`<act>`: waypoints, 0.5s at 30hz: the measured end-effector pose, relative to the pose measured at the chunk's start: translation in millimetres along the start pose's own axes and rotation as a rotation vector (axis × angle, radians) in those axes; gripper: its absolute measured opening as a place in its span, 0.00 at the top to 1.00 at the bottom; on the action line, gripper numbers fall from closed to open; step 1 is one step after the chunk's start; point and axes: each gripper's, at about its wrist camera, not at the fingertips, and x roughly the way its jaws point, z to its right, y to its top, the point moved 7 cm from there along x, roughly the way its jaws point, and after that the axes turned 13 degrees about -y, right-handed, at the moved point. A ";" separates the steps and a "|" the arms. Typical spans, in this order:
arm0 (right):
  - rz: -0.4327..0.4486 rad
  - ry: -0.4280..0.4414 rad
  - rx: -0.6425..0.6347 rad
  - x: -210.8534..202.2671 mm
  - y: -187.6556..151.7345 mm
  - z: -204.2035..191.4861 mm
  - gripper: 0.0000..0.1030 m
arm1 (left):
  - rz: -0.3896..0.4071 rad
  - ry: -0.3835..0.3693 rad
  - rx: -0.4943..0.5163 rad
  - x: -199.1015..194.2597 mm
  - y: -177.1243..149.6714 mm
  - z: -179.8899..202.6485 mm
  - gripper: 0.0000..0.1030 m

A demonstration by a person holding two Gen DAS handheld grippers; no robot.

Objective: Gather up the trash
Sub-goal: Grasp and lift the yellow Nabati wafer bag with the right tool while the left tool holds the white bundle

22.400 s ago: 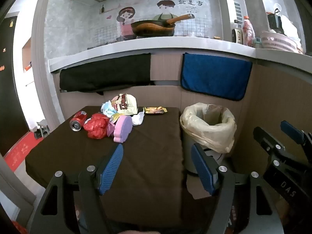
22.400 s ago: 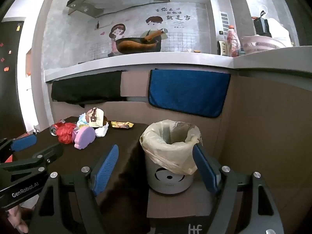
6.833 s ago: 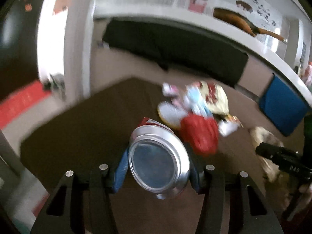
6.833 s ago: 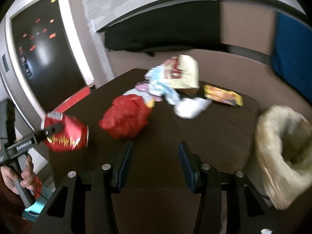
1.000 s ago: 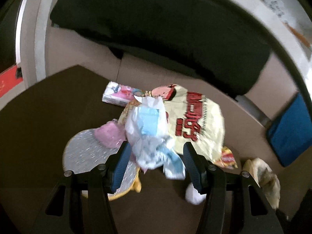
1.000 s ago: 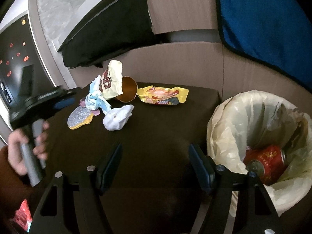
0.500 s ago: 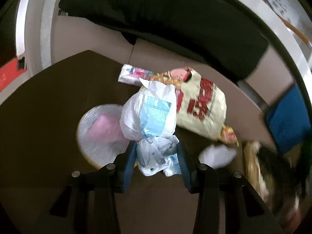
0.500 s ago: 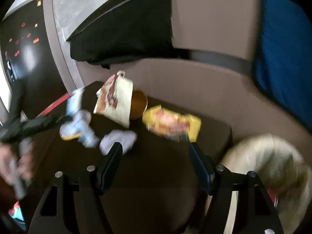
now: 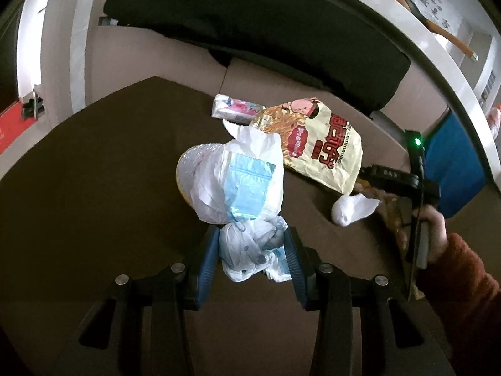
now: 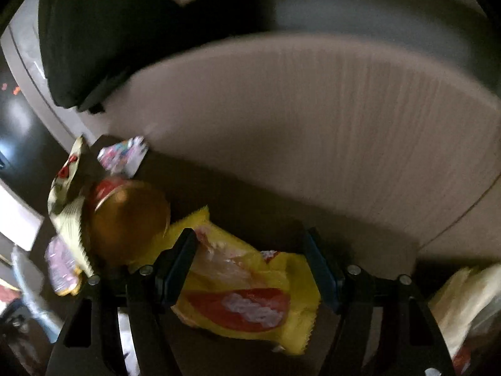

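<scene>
Hard to see: my right view is blurry. The bin bag [image 10: 463, 307] is cut off at its right edge.
Hidden: my white and blue bag [image 9: 247, 194] covers most of a shiny round lid [image 9: 188, 166].
Writing: the cream snack bag [image 9: 316, 147] has red letters. I cannot read them.
My left gripper [image 9: 252, 255]: its jaws have just been closing, and now they pinch the knotted end of the white and blue bag, lifted over the brown table [image 9: 94, 172].
My right gripper [image 10: 252, 263]: spread wide over the yellow wrapper [image 10: 247, 294], which lies flat between the fingers. I cannot tell if they touch it.
Count: one pink pack [image 9: 235, 111] past the snack bag, one white wad [image 9: 350, 208] to my left gripper's right, one gold cup [image 10: 128, 222] left of my right gripper.
</scene>
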 end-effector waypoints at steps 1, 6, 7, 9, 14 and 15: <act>0.002 0.015 -0.009 -4.6 -7.0 -5.2 0.34 | 0.001 -0.004 -0.005 0.8 0.7 -0.2 0.58; -0.010 0.076 -0.125 -31.7 -55.7 -45.0 0.33 | 0.008 -0.003 -0.007 -2.5 0.6 1.5 0.58; -0.008 0.073 -0.157 -37.2 -65.4 -51.6 0.33 | 0.010 -0.002 -0.006 -3.7 -0.1 2.2 0.58; -0.003 0.068 -0.202 -46.7 -82.4 -62.8 0.33 | 0.015 -0.006 -0.005 -6.6 -2.0 4.4 0.58; 0.017 0.027 -0.233 -54.8 -101.8 -67.9 0.33 | 0.036 -0.023 0.011 -17.1 -5.5 11.9 0.58; 0.015 0.037 -0.225 -53.1 -101.6 -67.3 0.29 | 0.047 -0.035 0.007 -20.6 -4.3 12.5 0.58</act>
